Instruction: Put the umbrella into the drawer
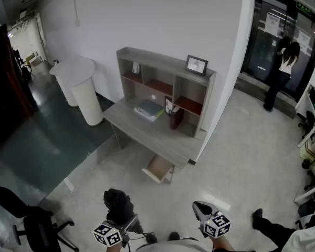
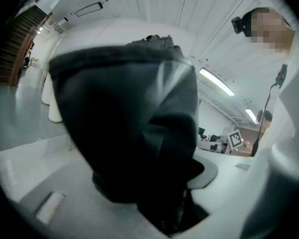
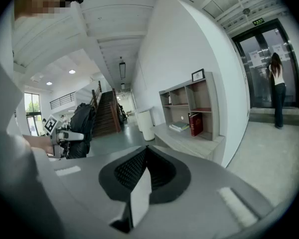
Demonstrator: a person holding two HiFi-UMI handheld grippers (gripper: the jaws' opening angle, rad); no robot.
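Left gripper [image 1: 125,223] clamped on folded black fabric umbrella [image 1: 118,202], right gripper [image 1: 201,209] jaws together, empty, both well short of grey wooden desk [image 1: 147,133] and its open light-wood drawer [image 1: 158,167]; stowing remains.

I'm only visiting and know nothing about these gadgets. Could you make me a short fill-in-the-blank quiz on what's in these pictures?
1. The left gripper is closed on a folded black ____.
2. The right gripper has its jaws together and holds ____.
3. Under the desk, the drawer stands ____.
4. The framed picture stands on ____ of the shelves.

Missing words: umbrella; nothing; open; top.
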